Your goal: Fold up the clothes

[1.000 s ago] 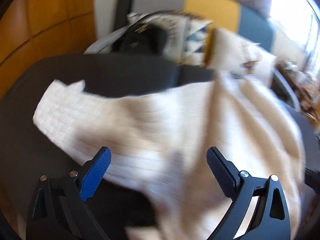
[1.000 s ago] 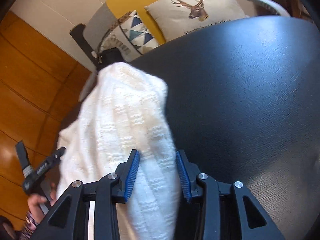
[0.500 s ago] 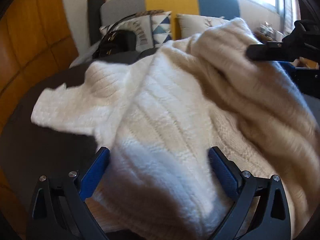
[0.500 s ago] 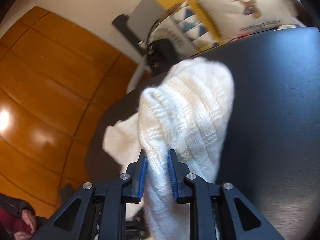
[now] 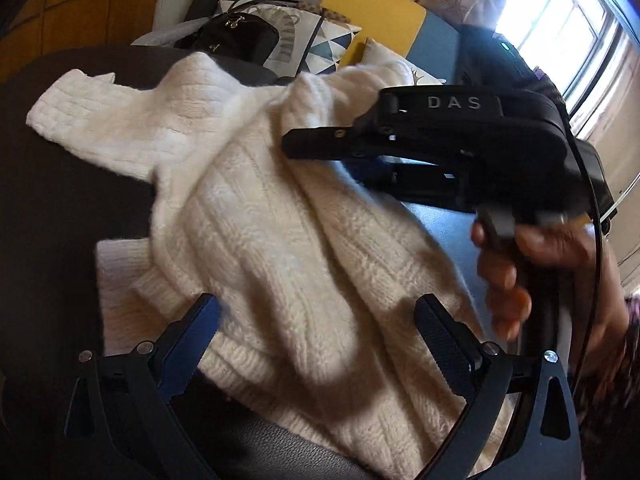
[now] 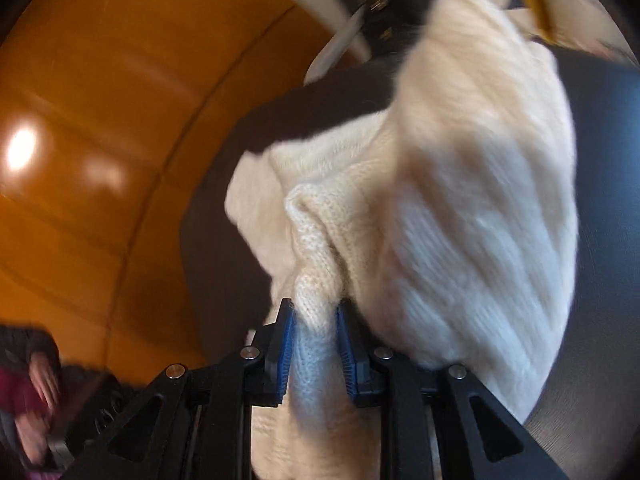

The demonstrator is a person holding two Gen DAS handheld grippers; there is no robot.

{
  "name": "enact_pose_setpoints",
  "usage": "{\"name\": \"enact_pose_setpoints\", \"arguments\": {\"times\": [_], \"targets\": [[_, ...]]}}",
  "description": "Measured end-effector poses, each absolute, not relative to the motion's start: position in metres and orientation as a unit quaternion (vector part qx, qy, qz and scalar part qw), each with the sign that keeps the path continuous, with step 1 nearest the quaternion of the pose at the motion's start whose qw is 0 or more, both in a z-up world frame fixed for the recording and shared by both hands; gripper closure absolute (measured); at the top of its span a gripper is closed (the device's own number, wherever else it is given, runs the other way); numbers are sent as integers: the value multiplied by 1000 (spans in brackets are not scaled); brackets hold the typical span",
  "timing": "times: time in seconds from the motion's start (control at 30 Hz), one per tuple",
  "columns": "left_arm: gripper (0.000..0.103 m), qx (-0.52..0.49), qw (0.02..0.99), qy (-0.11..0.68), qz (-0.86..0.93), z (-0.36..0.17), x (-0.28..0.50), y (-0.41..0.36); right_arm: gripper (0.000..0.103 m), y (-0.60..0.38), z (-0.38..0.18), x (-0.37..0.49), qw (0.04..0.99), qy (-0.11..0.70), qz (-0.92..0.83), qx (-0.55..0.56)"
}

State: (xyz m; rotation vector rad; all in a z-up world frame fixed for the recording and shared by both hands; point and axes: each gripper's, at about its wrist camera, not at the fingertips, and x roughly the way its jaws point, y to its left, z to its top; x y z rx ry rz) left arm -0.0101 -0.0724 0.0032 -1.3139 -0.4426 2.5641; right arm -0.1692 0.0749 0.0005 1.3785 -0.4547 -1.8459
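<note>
Left wrist view showed the left tongs [image 5: 316,340] spread wide over the cream sweater [image 5: 280,240] heaped on the dark table [image 5: 60,200]. Beyond, the right tongs [image 6: 316,332] pinched a sweater fold. Farthest, a black handbag [image 5: 236,36] sat among sofa cushions [image 5: 320,40].

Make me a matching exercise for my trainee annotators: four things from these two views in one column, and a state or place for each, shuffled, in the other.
Things:
1. left tongs
2. right tongs
3. black handbag
4. dark table

States or places:
A. under the white sweater
B. pinching a fold of knit
C. wide open
D. on the sofa beside a patterned cushion

Pairs: 1-C, 2-B, 3-D, 4-A
</note>
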Motion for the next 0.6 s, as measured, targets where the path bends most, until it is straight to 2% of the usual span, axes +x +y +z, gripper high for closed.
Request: {"name": "enact_pose_setpoints", "arguments": {"times": [0.2,0.27,0.33,0.4,0.43,0.5,0.6], "targets": [[0,-476,81,-128,866,0,-30,-50,79,63,-2,-185,397,-149,-694,582],[0,-476,78,-116,868,-2,-34,-44,72,57,2,-181,397,-130,-698,581],[2,-472,73,-89,874,-4,-33,-40,72,50,8,-178,393,-91,-713,573],[21,-466,71,-64,880,-5,-32,-36,72,53,18,-169,378,-80,-732,561],[27,-461,76,-58,882,-4,-30,-35,72,59,22,-168,369,-90,-742,552],[48,-460,86,-68,881,-3,-30,-40,71,78,37,-159,353,-122,-766,523],[68,-460,101,-96,877,-2,-31,-50,71,120,55,-138,327,-173,-798,476]]}}
